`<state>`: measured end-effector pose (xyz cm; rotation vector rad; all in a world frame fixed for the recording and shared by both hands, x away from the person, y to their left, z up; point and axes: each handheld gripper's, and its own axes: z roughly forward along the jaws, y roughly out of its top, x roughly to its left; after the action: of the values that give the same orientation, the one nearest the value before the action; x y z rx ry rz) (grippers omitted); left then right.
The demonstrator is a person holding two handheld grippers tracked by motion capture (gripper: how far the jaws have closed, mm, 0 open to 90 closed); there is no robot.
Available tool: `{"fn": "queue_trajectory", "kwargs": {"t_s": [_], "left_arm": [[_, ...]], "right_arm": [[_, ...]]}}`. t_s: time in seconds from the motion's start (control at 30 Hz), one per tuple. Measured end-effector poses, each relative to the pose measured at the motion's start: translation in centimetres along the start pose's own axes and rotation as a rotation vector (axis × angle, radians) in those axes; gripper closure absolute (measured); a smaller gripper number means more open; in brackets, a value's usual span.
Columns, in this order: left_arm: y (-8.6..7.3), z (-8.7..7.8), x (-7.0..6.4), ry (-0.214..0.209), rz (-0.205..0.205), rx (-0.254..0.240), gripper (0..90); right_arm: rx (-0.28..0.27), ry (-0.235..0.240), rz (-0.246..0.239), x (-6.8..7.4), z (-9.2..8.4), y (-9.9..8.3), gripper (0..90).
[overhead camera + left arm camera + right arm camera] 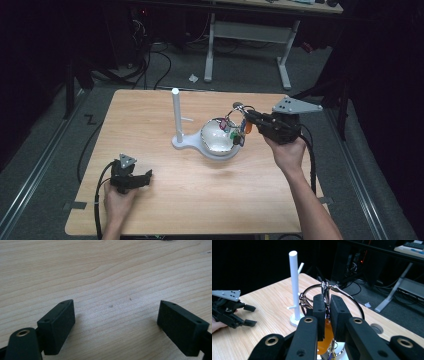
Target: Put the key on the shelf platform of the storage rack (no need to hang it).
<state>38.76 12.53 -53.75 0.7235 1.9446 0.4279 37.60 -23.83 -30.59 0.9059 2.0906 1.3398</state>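
Clamping key ring (pixel 329 293) over bowl (pixel 216 136), R gripper (pixel 325 306) nearly closed; L gripper (pixel 116 323) wide apart, empty, on table (pixel 105 270).

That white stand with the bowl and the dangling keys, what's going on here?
A person holds a gripper in each hand. The right gripper is shut on a key ring with coloured tags, held above the bowl of the white stand. The left gripper sits open on the table, holding nothing.
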Motion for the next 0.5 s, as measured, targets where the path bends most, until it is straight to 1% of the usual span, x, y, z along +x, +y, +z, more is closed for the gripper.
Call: {"fn": "queue_trajectory", "kwargs": {"t_s": [0.13,0.3,0.5], "left_arm": [[0.0,0.0,0.0,0.0,0.0,0.0,15.3],[0.0,0.0,0.0,0.001,-0.001,0.0,15.3],[0.0,0.0,0.0,-0.001,0.001,0.001,15.3]], "right_arm": [[0.004,0.016,-0.004,0.3,0.9,0.3,83.6],[0.015,0.026,-0.002,0.5,1.9,0.4,83.6],[0.046,0.025,0.0,0.3,3.4,-0.1,83.5]]}}
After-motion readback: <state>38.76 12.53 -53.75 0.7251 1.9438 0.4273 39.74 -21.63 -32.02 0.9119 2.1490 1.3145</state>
